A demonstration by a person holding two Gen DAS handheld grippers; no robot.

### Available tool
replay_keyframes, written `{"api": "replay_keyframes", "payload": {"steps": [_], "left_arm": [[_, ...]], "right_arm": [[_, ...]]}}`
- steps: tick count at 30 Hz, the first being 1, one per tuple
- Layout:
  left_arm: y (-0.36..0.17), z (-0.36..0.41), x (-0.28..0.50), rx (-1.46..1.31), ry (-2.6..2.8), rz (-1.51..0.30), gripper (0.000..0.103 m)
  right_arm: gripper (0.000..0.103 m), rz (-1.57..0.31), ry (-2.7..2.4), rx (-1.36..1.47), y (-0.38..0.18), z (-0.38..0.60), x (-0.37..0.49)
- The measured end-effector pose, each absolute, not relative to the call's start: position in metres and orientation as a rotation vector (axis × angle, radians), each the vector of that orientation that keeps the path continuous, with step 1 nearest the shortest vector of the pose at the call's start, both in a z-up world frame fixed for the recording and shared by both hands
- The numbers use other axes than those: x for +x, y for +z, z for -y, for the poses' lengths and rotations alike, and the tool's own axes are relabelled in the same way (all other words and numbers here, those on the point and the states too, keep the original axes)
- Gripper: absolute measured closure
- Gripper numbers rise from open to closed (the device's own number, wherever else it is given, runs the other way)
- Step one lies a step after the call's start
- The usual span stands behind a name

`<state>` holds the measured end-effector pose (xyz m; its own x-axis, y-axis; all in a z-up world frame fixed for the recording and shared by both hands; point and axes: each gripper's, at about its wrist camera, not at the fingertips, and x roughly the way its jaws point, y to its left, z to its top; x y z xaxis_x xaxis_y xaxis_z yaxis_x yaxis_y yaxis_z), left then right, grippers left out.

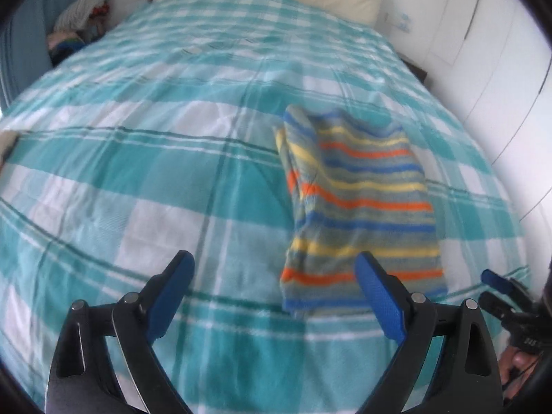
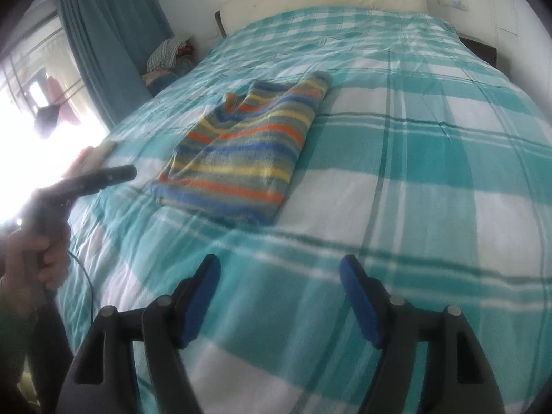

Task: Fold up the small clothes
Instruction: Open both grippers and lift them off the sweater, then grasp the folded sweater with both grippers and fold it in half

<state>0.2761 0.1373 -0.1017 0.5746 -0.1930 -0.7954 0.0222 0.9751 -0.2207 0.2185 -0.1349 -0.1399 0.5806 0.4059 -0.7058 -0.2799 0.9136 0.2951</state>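
Striped garment, folded, flat on bedspread

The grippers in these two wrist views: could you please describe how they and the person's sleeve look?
Both the left gripper and the right gripper have black angular plastic arms with silver pivot pins and textured blue pads. A thin dark cable hangs beside the left handle. The sleeve on that arm is green.

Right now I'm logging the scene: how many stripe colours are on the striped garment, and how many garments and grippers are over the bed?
Striped garment: 1, folded, on the bedspread
Grippers: 2, left gripper and right gripper, both open and empty
Stripe colours: 4 (orange, yellow, blue, grey-green)
Total things: 3
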Motion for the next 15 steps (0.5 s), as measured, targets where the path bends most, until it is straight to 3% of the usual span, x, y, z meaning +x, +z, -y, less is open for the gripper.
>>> {"api": "replay_keyframes", "payload": {"steps": [4, 12, 13, 14, 15], "left_arm": [[-0.124, -0.139, 0.331, -0.306, -0.241, -1.038, 0.008], [-0.159, -0.114, 0.381, -0.246, -0.217, -1.096, 0.009], [-0.159, -0.110, 0.379, -0.225, -0.205, -1.075, 0.015], [-0.159, -0.105, 0.378, -0.200, -0.207, -1.063, 0.045], [-0.161, -0.098, 0.378, -0.198, -0.241, -1.077, 0.080]], "right_arm": [[0.028, -0.867, 0.419, 0.316, -0.133, 0.144, 0.279], [0.028, -0.960, 0.471, 0.547, -0.173, 0.120, 0.388], [0.033, -0.955, 0.485, 0.562, -0.176, 0.114, 0.393], [0.051, -0.962, 0.515, 0.573, -0.179, 0.106, 0.398], [0.059, -0.998, 0.528, 0.556, -0.182, 0.096, 0.404]]}}
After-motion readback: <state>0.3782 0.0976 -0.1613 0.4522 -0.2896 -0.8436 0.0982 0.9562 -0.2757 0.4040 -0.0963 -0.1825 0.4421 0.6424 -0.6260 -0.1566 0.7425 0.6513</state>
